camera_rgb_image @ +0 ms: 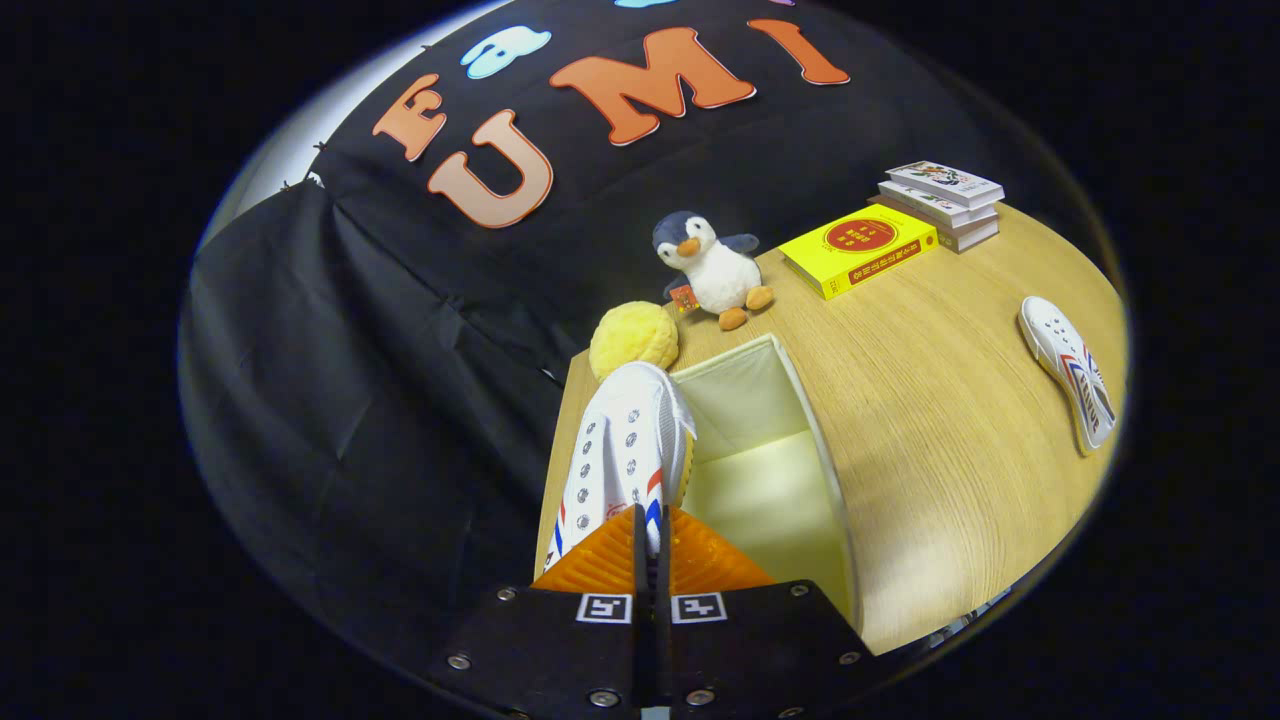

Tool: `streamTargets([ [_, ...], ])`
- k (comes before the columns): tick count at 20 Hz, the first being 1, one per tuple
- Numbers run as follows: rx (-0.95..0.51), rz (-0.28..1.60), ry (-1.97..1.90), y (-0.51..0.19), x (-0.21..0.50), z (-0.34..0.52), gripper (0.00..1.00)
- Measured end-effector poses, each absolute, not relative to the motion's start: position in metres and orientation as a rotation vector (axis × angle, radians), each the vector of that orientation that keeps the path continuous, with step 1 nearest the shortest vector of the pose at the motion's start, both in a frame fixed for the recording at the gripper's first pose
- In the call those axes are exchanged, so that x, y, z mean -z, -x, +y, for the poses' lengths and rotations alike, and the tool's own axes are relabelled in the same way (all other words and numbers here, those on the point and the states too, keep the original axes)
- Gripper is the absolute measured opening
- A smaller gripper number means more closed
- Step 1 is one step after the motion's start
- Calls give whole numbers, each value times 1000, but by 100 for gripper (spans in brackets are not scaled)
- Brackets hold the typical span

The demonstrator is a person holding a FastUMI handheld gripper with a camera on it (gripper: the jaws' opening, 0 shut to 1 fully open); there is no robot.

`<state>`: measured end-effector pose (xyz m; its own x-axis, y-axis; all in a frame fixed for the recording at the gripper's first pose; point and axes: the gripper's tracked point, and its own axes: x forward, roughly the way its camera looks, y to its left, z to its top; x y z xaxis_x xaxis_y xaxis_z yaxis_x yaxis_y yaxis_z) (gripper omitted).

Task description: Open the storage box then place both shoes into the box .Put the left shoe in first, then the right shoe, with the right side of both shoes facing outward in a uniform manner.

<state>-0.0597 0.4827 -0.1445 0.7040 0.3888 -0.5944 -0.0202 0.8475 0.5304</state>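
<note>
Gripper (648, 530) fingers pinched on heel of white shoe (625, 450), held over near edge of open storage box (800, 400). Beyond: yellow ball (633, 338), penguin plush (710, 265), yellow book (858, 248). Second shoe (1070, 370) lies well apart on wooden table (930, 440).

Your gripper (648, 530) has its fingers closed on the heel end of one shoe (622, 450), which extends ahead of them over the near left rim of the open storage box (800, 400) standing on the table (930, 440). Just beyond the box you find a round ball (633, 338), with the plush penguin (712, 268) behind it to the right. Farther right lie a book (858, 248) and then a stack of books (942, 203), while the second shoe (1070, 370) rests on the table well apart to the right of the box.
</note>
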Motion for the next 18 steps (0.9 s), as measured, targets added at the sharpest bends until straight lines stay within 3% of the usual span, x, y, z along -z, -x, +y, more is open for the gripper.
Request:
streamTargets([
  [8, -198, 858, -463, 57, 191, 512, 1],
  [10, -267, 890, -476, 63, 195, 528, 8],
  [13, -296, 865, -436, 64, 182, 520, 74],
  [15, -313, 828, -413, 67, 167, 509, 95],
  [18, -339, 761, -414, 61, 138, 488, 99],
])
